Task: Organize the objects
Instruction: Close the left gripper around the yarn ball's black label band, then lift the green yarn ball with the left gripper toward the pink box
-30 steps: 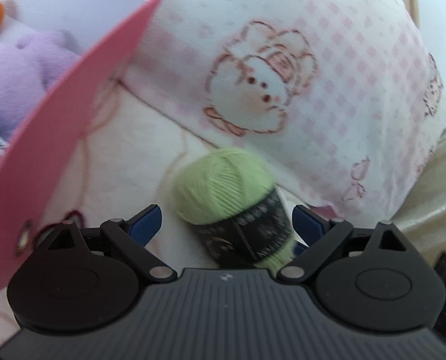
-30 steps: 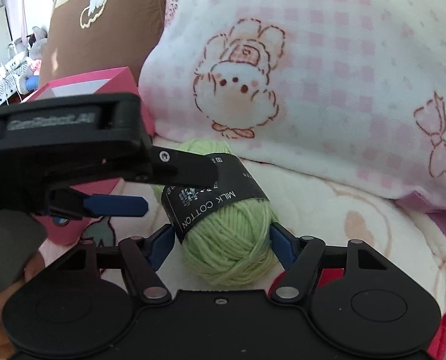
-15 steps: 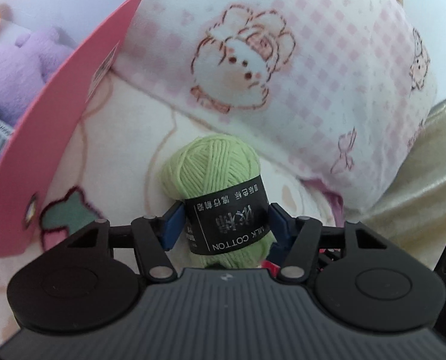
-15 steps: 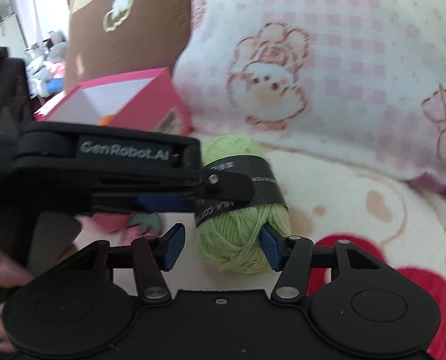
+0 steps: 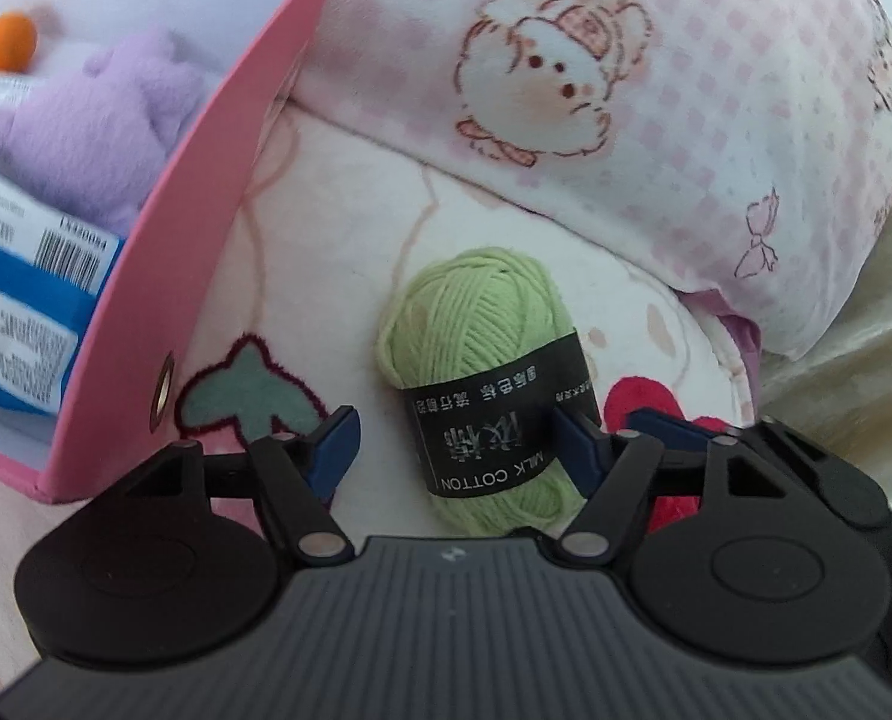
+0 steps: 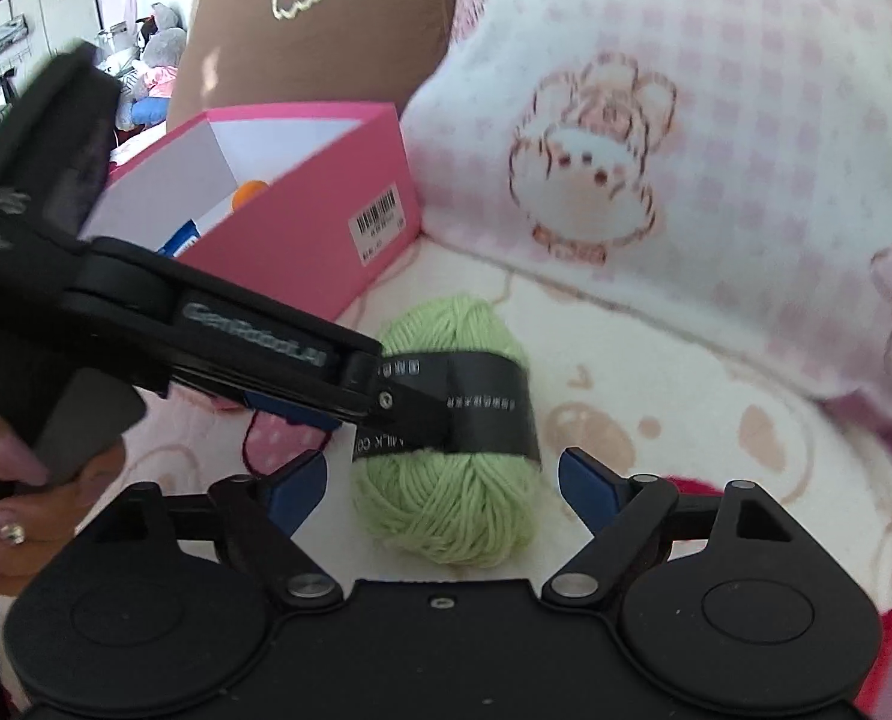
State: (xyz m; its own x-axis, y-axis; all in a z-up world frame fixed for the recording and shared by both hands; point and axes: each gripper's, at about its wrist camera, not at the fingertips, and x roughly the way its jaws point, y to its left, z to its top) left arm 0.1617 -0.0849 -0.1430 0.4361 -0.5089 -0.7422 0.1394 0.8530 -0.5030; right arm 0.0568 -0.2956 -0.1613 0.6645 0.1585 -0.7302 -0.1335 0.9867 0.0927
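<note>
Yarn ball [image 5: 482, 372], green with a black label band, lies on the printed blanket [image 5: 338, 228] just right of the pink box [image 5: 206, 204], below the pillow [image 5: 716, 90]. Left gripper [image 5: 455, 450] jaws are opening; the right pad seems to touch the label, the left pad stands clear, so no real grip. Right gripper [image 6: 443, 489] jaws are opening too, both pads clear of the yarn between them. Risk: both grippers crowd one ball and could collide, or a one-sided push rolls it off. Box contents are only partly visible; the left gripper hides part of the label in the right view.
</note>
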